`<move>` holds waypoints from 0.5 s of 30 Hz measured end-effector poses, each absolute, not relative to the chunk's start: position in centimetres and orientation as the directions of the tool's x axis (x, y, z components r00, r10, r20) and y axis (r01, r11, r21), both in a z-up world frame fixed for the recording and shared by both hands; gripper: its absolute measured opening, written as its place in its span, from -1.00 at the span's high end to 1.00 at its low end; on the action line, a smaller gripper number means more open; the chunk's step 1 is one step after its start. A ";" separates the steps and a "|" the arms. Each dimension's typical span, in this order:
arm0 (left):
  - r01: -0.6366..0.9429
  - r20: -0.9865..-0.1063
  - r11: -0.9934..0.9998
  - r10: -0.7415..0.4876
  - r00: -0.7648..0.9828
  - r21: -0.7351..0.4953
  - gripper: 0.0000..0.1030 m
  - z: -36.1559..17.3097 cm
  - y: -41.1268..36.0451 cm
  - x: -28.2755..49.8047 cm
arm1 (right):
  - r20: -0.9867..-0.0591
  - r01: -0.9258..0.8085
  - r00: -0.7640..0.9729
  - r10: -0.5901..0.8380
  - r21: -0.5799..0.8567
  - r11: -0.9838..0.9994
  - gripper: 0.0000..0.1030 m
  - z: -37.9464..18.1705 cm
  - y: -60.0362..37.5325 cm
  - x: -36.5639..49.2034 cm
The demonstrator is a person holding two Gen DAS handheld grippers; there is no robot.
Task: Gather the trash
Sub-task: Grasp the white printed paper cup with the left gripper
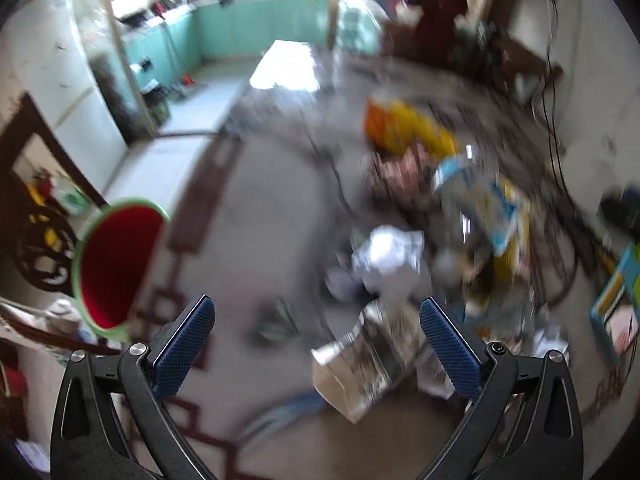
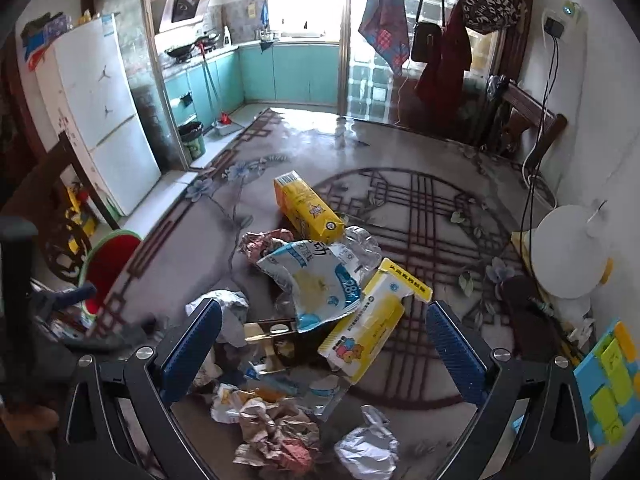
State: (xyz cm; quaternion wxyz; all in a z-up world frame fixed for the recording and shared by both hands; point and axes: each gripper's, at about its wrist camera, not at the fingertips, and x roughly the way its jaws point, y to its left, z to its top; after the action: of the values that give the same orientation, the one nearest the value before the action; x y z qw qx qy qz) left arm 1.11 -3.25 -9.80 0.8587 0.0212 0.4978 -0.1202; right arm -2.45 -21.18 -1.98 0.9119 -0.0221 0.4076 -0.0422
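Two wrist views of one cluttered tabletop. The table (image 2: 420, 152), a glossy grey top printed with a dark circular lattice and flowers, fills both views; behind it stand one white refrigerator (image 2: 100, 120) and a run of teal kitchen cabinets (image 2: 288, 72) under a bright window.

One red bin (image 2: 106, 266) with a green rim stands off the table's left edge, well apart from the litter; it shows also in the left view (image 1: 116, 264).

The trash lies in one loose heap at mid-table. Counted in the right view:
- two yellow cartons, one (image 2: 306, 208) lying flat at the far side, the other (image 2: 372, 320) propped against the heap;
- one blue-and-white pouch (image 2: 316, 280) resting on top, touching the nearer carton;
- one crushed clear plastic bottle (image 2: 360, 248), between the two cartons;
- two balls of silver foil, one (image 2: 370, 446) at the near edge and one (image 2: 228, 308) partly hidden behind the left finger;
- one wad of brown crumpled paper (image 2: 276, 436), nearest the camera.

The right gripper (image 2: 324, 348) hovers over the heap, jaws spread wide, holding nothing. The left gripper (image 1: 316, 340) is likewise spread and empty.

The left view is blurred by motion; there only a pale foil-like wrapper (image 1: 360, 368) is separable, and the remaining litter cannot be counted. Items at the table's right edge are cut off.
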 end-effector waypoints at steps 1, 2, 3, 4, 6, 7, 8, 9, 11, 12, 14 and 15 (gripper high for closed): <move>0.241 -0.870 0.966 -0.199 0.451 -0.096 -0.99 -10.8 -3.7 1.0 | -0.743 0.059 0.662 -0.102 -0.084 0.995 -0.98 -2.0 -21.2 -2.4; 0.251 -0.884 0.962 -0.210 0.418 -0.110 -0.99 -11.8 -4.1 1.0 | -0.749 0.059 0.654 -0.109 -0.093 0.994 -0.98 -2.1 -21.2 -2.3; 0.258 -0.893 0.958 -0.219 0.393 -0.122 -0.99 -12.5 -4.3 1.0 | -0.758 0.059 0.642 -0.114 -0.100 0.993 -0.98 -2.3 -21.2 -2.1; 0.262 -0.903 0.956 -0.228 0.366 -0.135 -0.96 -13.3 -4.4 1.1 | -0.765 0.060 0.633 -0.117 -0.102 0.993 -0.98 -2.4 -21.3 -1.9; 0.258 -0.916 0.950 -0.252 0.311 -0.174 -0.38 -14.3 -4.5 1.1 | -0.780 0.063 0.616 -0.111 -0.092 0.994 -0.98 -2.7 -21.4 -1.6; 0.247 -0.923 0.949 -0.264 0.280 -0.196 -0.25 -14.7 -4.3 1.1 | -0.784 0.059 0.613 -0.099 -0.080 0.995 -0.98 -2.7 -21.5 -1.6; 0.240 -0.924 0.946 -0.280 0.259 -0.219 -0.06 -14.8 -4.1 1.0 | -0.789 0.056 0.608 -0.088 -0.068 0.996 -0.98 -2.7 -21.5 -1.5; 0.234 -0.923 0.943 -0.292 0.249 -0.236 -0.07 -14.7 -3.8 0.8 | -0.791 0.051 0.608 -0.075 -0.055 0.997 -0.98 -2.7 -21.5 -1.5; 0.236 -0.920 0.941 -0.299 0.252 -0.241 -0.06 -13.9 -3.2 0.6 | -0.788 0.029 0.615 -0.035 -0.022 0.999 -0.98 -2.7 -21.3 -1.6; 0.240 -0.919 0.943 -0.291 0.268 -0.229 -0.06 -13.7 -2.9 0.8 | -0.787 0.021 0.617 -0.021 -0.010 1.000 -0.97 -2.7 -21.2 -1.5; 0.239 -0.907 0.945 -0.292 0.302 -0.224 -0.05 -12.4 -2.1 0.3 | -0.788 0.006 0.616 0.003 0.009 1.000 -0.97 -2.6 -21.0 -1.3; 0.234 -0.904 0.946 -0.290 0.315 -0.223 -0.05 -12.1 -1.8 0.2 | -0.787 -0.011 0.616 0.027 0.026 1.000 -0.97 -2.4 -20.8 -1.2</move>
State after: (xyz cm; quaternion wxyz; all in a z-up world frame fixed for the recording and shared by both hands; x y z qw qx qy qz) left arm 0.19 -1.79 -12.07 0.8105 -0.0251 0.5624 -0.1617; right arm -1.16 -20.76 -2.44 0.8989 0.0091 0.4378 0.0105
